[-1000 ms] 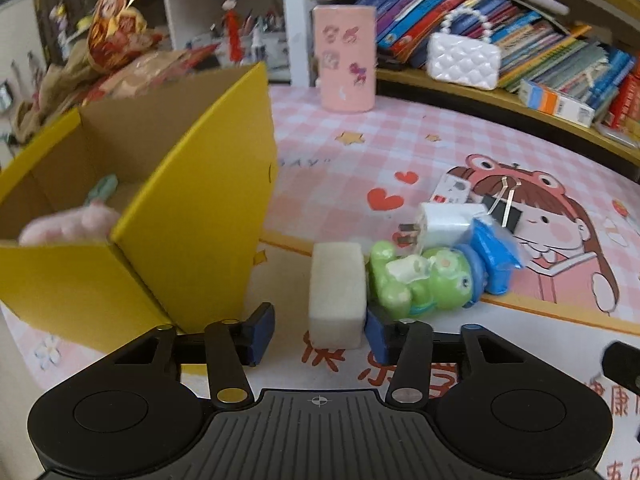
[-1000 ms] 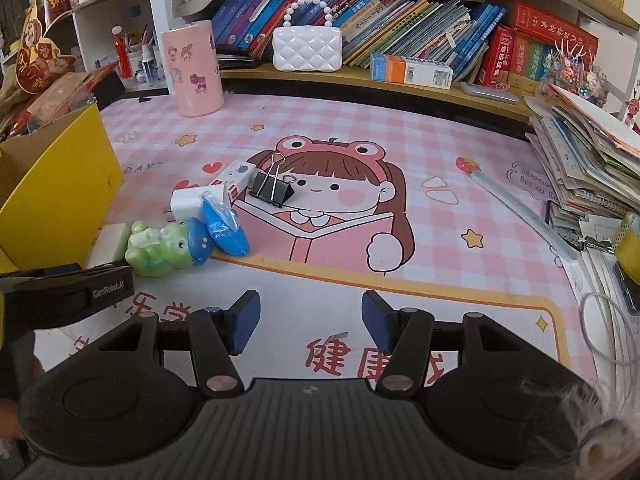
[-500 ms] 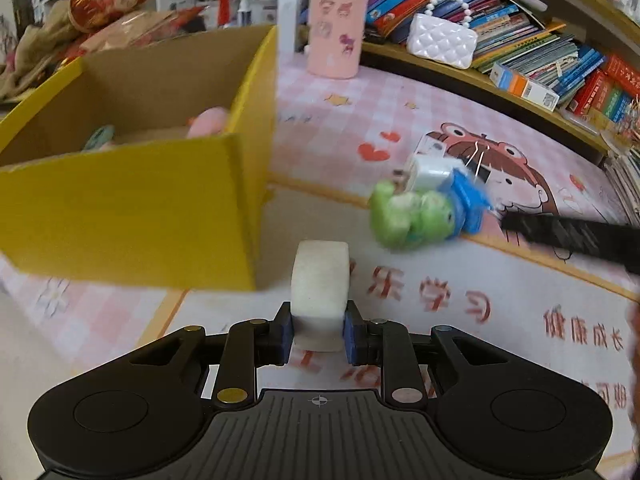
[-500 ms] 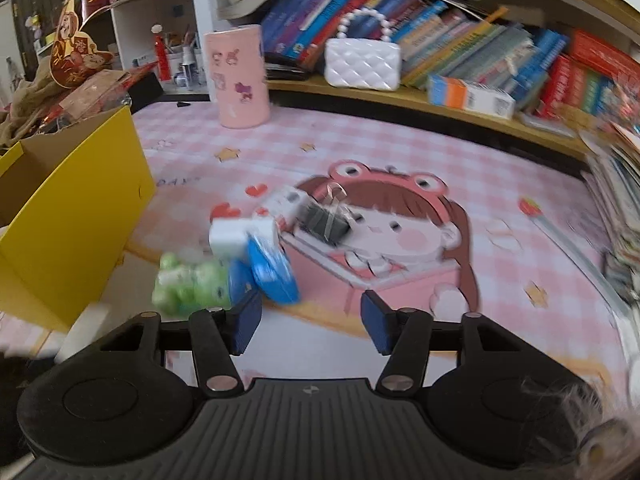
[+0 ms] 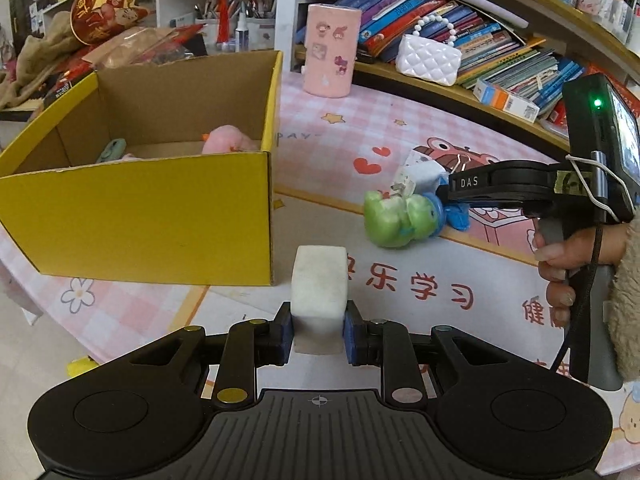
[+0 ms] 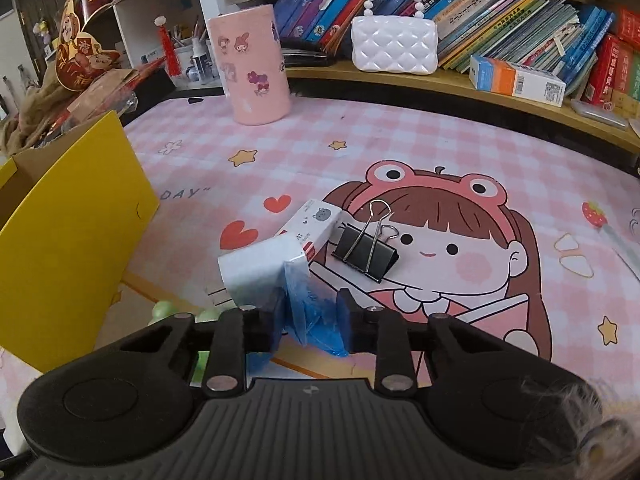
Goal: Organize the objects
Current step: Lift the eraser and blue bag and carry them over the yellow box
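Note:
My left gripper (image 5: 318,334) is shut on a white eraser block (image 5: 319,284) and holds it above the mat, right of the yellow cardboard box (image 5: 160,216). The box holds a pink plush (image 5: 228,140) and a small teal item (image 5: 112,149). My right gripper (image 6: 310,320) is closed around a blue plastic packet (image 6: 310,308), beside a white charger (image 6: 260,272). In the left wrist view the right gripper (image 5: 444,200) reaches into the pile by the green frog toy (image 5: 400,218). A black binder clip (image 6: 366,248) and a small white box (image 6: 316,220) lie just beyond.
A pink cylinder cup (image 6: 256,64) and a white quilted purse (image 6: 394,44) stand at the back by the bookshelf. The yellow box (image 6: 68,236) sits left of the right gripper. The mat's front edge (image 5: 52,320) drops off at lower left.
My left gripper closed on the eraser and lifted it back from the box. My right gripper moved left and down to the pile and closed around the blue packet.

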The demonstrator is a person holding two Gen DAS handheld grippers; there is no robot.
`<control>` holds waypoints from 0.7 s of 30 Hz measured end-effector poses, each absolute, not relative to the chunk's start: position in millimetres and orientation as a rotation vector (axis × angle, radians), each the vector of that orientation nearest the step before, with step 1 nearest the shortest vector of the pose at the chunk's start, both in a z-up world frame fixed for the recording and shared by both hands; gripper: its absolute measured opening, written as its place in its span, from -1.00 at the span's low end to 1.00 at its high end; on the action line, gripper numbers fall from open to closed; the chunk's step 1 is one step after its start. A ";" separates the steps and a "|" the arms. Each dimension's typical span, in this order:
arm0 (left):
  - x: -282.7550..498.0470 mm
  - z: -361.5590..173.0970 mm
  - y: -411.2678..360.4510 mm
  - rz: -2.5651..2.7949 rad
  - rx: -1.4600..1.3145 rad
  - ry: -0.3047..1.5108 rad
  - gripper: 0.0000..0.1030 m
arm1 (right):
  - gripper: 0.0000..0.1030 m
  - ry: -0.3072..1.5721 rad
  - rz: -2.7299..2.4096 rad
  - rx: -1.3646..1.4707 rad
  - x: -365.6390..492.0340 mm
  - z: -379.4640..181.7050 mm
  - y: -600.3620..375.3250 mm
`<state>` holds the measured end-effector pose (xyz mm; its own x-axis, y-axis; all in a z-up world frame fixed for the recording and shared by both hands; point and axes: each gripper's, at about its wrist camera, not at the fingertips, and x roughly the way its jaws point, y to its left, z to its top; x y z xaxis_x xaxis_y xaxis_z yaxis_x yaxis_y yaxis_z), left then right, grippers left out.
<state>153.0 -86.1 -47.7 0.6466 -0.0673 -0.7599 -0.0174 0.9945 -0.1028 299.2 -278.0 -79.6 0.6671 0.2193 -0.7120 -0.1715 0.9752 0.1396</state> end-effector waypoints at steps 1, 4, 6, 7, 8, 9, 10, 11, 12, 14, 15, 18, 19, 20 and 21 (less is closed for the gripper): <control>152.9 -46.9 -86.6 -0.035 -0.102 0.866 -0.55 | -0.61 0.810 0.225 0.069 296.9 -77.4 -278.8; 150.9 -43.4 -86.8 -0.058 -0.099 0.855 -0.55 | -0.64 0.785 0.217 0.083 280.9 -67.1 -281.6; 149.6 -42.1 -86.0 -0.074 -0.097 0.854 -0.55 | -0.64 0.765 0.197 0.081 266.7 -58.6 -283.7; 149.0 -42.2 -85.3 -0.079 -0.096 0.855 -0.55 | -0.64 0.762 0.187 0.088 259.2 -54.6 -284.8; 148.3 -42.7 -84.2 -0.082 -0.097 0.856 -0.55 | -0.64 0.763 0.178 0.096 252.0 -51.3 -285.8; 147.8 -43.2 -82.2 -0.084 -0.103 0.859 -0.55 | -0.64 0.767 0.170 0.108 243.7 -48.1 -286.5; 147.3 -43.5 -80.2 -0.085 -0.108 0.862 -0.55 | -0.64 0.771 0.164 0.117 237.2 -45.6 -287.3; 146.2 -43.3 -77.9 -0.088 -0.112 0.861 -0.55 | -0.64 0.776 0.156 0.125 229.9 -43.3 -286.5; 144.5 -42.7 -75.7 -0.091 -0.114 0.857 -0.55 | -0.64 0.779 0.149 0.131 221.5 -40.7 -284.7; 141.2 -40.4 -71.3 -0.103 -0.115 0.846 -0.55 | -0.64 0.781 0.139 0.143 204.9 -35.9 -279.8; 139.6 -38.5 -68.9 -0.110 -0.114 0.840 -0.55 | -0.64 0.784 0.133 0.151 196.9 -33.9 -276.8; 133.4 -33.7 -62.4 -0.135 -0.106 0.825 -0.55 | -0.64 0.800 0.126 0.177 168.7 -29.6 -263.2; 131.0 -32.0 -60.3 -0.141 -0.102 0.820 -0.55 | -0.64 0.803 0.126 0.175 159.7 -29.0 -256.5; 127.9 -30.5 -56.7 -0.147 -0.099 0.814 -0.55 | -0.64 0.807 0.128 0.172 150.6 -28.5 -249.5; 124.3 -28.9 -51.9 -0.151 -0.097 0.807 -0.55 | -0.64 0.807 0.129 0.171 143.7 -27.9 -243.0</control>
<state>124.3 -51.9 -28.9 0.6815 -0.1713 -0.7115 0.0970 0.9848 -0.1442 143.7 -243.0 -27.9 0.6847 0.1798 -0.7063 -0.0499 0.9784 0.2007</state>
